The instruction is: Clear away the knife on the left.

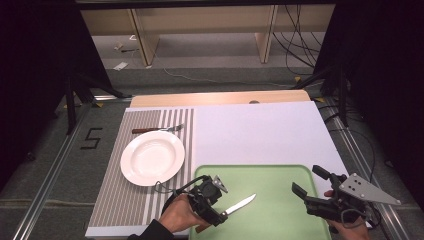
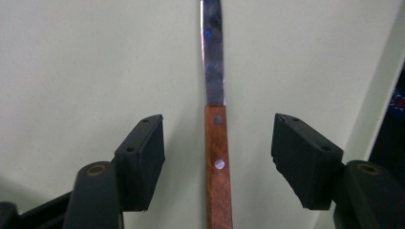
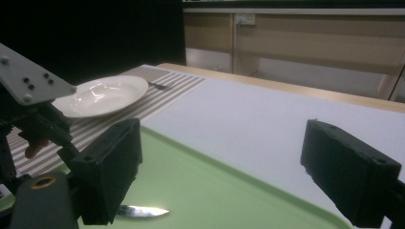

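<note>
A knife with a wooden handle (image 2: 217, 167) and steel blade (image 1: 241, 204) lies on the green tray (image 1: 280, 220). My left gripper (image 1: 219, 210) is low over the tray's near left part, open, its jaws standing on either side of the handle without touching it. In the left gripper view the left gripper (image 2: 219, 138) has clear gaps between each pad and the wood. My right gripper (image 1: 306, 179) hovers open over the tray's right edge, nothing between its jaws. The right gripper view shows the right gripper (image 3: 224, 143), the blade tip (image 3: 143, 211) and the left gripper (image 3: 28, 109).
A white plate (image 1: 152, 157) sits on a striped placemat (image 1: 120, 200) left of the tray. A fork (image 1: 157, 130) lies beyond the plate. A white sheet (image 1: 255, 135) covers the table behind the tray. Cables and shelving stand past the far edge.
</note>
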A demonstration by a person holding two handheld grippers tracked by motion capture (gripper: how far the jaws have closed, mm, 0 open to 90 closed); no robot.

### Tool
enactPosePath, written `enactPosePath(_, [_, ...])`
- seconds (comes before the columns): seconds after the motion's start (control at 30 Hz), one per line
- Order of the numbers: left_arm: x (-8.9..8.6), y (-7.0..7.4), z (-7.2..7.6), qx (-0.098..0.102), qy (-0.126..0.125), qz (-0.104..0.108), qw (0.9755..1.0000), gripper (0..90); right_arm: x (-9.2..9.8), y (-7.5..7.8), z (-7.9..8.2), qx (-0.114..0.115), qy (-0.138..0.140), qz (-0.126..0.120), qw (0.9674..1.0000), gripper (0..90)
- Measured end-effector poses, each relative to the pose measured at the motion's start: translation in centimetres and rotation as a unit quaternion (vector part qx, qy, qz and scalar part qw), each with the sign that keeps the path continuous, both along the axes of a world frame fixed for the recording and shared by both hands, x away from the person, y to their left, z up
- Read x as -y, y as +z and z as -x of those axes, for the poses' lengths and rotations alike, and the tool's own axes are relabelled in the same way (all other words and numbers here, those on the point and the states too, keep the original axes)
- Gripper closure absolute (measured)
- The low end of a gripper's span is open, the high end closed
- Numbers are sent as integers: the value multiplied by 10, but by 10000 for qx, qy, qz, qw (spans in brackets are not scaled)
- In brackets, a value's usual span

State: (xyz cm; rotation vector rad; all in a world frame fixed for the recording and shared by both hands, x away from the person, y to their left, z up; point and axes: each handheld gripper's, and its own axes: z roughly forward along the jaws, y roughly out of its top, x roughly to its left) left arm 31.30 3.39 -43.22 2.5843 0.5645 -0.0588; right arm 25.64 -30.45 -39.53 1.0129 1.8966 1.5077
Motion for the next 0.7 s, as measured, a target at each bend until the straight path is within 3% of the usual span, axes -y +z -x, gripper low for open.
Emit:
enactPosePath(0.07, [4, 5, 2, 157, -110, 24, 9998, 381, 0, 0, 0, -2, -2, 0, 10000, 149])
enactPosePath(0.2, [11, 8, 6, 197, -350, 311, 9987, 551, 0, 0, 0, 0, -3, 6, 10000, 149])
enactPosePath(0.27, [15, 6, 6, 245, -433, 295, 9983, 617, 0, 0, 0, 0, -6, -1, 10000, 149])
enactPosePath(0.3, [18, 4, 11, 71, -167, 306, 9994, 637, 0, 0, 0, 0, -5, 3, 10000, 149])
enactPosePath(0.53, [32, -6, 10, -36, -510, 196, 9985, 749, 0, 0, 0, -1, -1, 5, 10000, 149])
enactPosePath(0.7, [38, -11, 9, 13, -557, 30, 9984, 862, 0, 0, 0, 3, 4, 7, 10000, 149])
